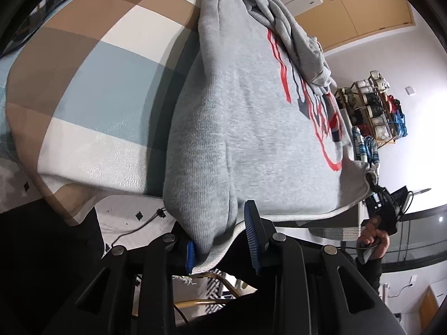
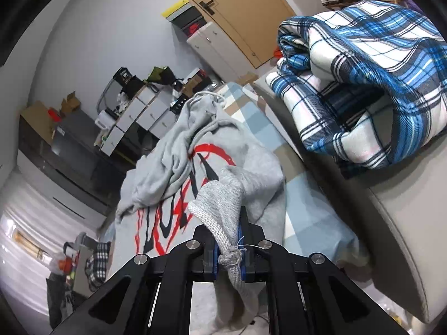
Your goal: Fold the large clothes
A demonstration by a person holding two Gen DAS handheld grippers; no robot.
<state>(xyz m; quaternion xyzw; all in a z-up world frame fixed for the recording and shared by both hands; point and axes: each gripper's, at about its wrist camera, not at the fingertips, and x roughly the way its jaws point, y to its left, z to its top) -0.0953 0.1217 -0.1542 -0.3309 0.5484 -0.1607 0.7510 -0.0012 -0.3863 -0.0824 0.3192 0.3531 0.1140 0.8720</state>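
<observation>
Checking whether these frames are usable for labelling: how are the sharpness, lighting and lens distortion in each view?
Left wrist view: strong fisheye bending with dark corners; the grey hoodie is sharp and casts a soft shadow on the checked bedcover. Right wrist view: same curved edges, even indoor light, hoodie and plaid blanket crisp, far left edge washed out.
</observation>
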